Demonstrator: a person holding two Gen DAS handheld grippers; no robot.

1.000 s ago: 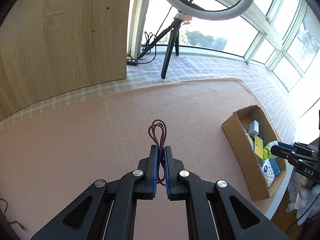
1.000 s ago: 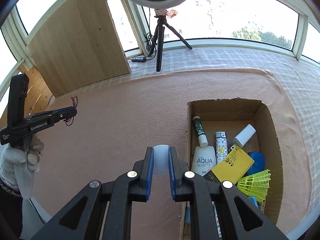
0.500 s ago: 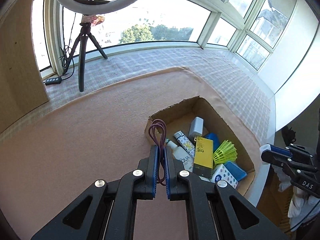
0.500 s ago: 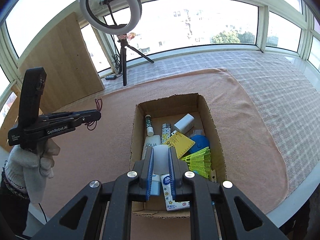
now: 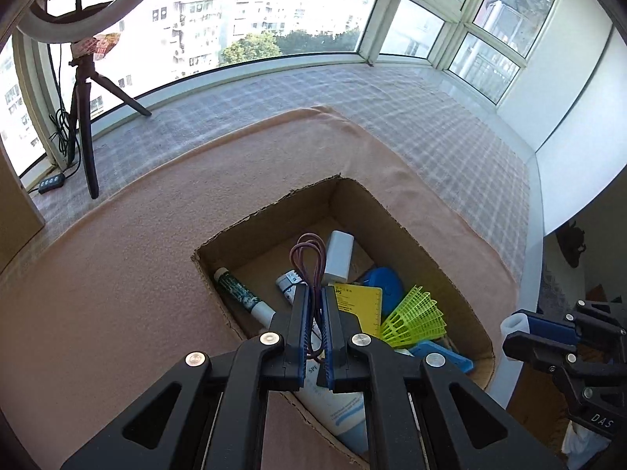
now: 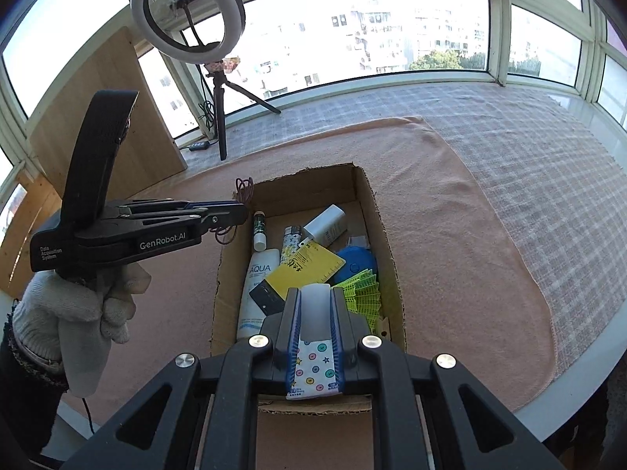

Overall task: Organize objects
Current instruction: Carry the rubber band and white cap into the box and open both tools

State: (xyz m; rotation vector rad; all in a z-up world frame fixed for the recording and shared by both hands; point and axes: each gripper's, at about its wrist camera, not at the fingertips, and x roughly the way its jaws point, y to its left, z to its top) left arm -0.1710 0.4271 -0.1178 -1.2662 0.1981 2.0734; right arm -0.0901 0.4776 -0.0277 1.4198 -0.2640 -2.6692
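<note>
My left gripper (image 5: pixel 316 293) is shut on a coiled purple cable (image 5: pixel 308 252) and holds it above the open cardboard box (image 5: pixel 352 199). In the right wrist view the left gripper (image 6: pixel 239 209) hangs over the box's left wall (image 6: pixel 221 274), the cable (image 6: pixel 243 188) looping out of it. My right gripper (image 6: pixel 316 293) is shut on a white tissue pack (image 6: pixel 315 337) with coloured dots, above the box's near end. The box holds a white AQUA tube (image 6: pixel 254 282), a yellow card (image 6: pixel 309 264), a yellow shuttlecock (image 6: pixel 362 290), a blue disc (image 6: pixel 358 262) and small bottles.
The box sits on a peach blanket (image 6: pixel 450 235) over a checked cloth (image 6: pixel 529 149). A ring light on a tripod (image 6: pixel 219 117) stands at the back by the window, next to a wooden panel (image 6: pixel 106 109). The table's rounded edge (image 6: pixel 580 376) runs close at the right.
Both grippers have moved toward the box. The left gripper with the cable went from the open blanket to over the box. The right gripper with the tissue pack now hangs over the box's near end.
</note>
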